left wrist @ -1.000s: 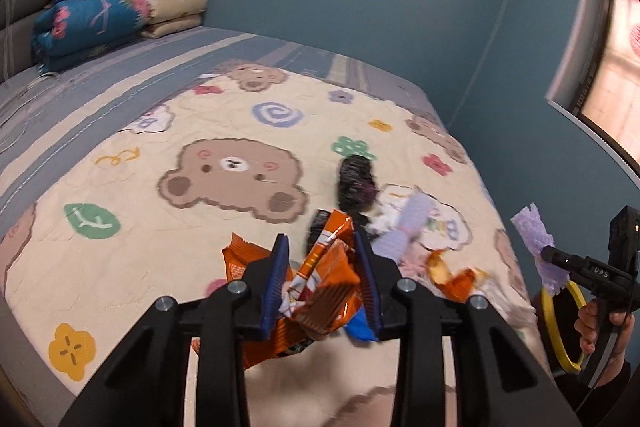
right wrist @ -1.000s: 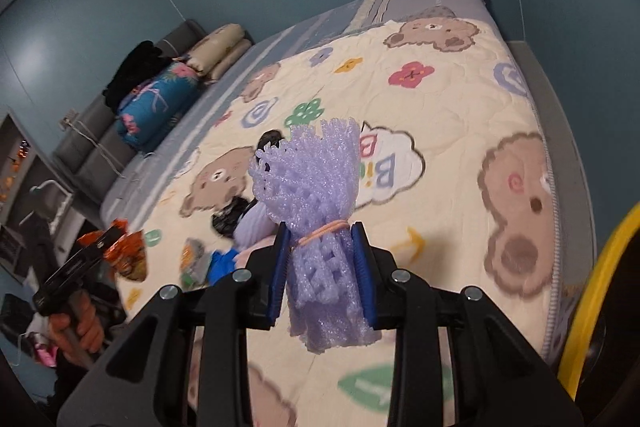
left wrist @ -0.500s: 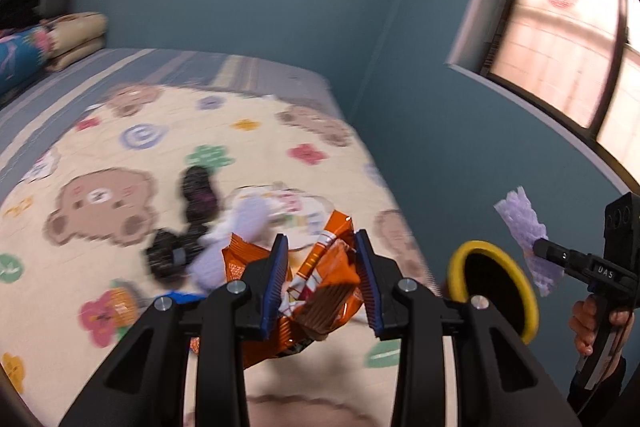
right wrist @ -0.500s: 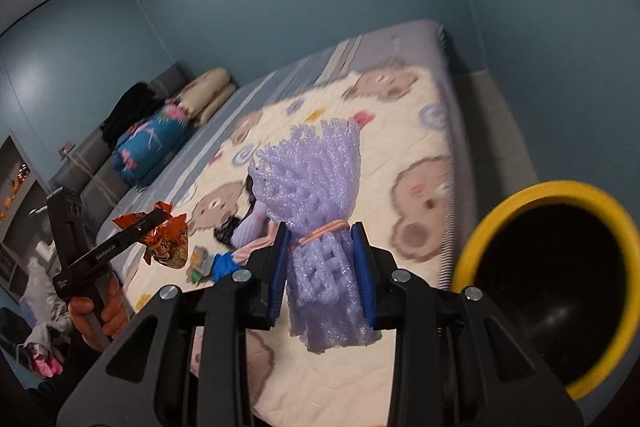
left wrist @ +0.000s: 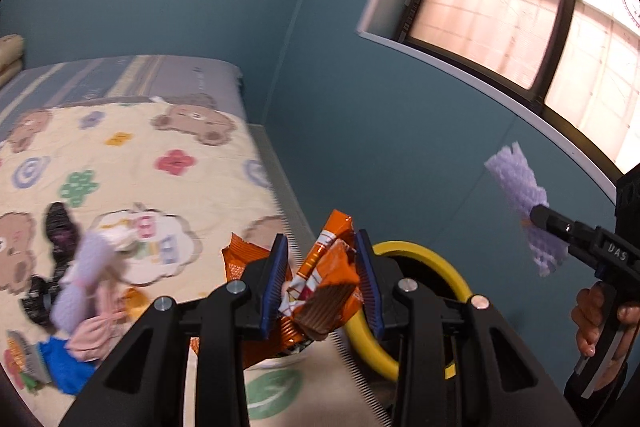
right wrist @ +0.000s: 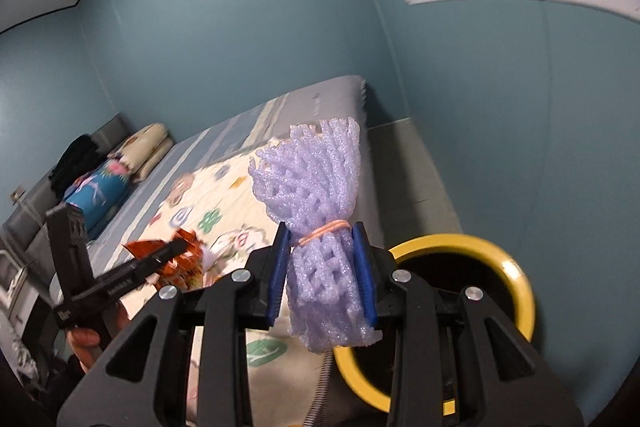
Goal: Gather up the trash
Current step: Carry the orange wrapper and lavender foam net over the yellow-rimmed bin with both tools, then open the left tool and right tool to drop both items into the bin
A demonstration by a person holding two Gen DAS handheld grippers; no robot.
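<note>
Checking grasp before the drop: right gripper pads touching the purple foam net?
Touching. The right wrist view shows both blue pads of the right gripper pressed against the purple foam net, pinching it just below its rubber band.

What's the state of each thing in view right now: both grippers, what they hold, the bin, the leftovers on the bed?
left gripper: shut on the orange snack wrapper, held in the air.
right gripper: shut on the purple foam net, bundle upright, tied with a rubber band.
yellow-rimmed bin: open, on the floor beside the bed; contents too dark to tell.
pile of leftover trash: lying on the bed, not yet collected.
</note>
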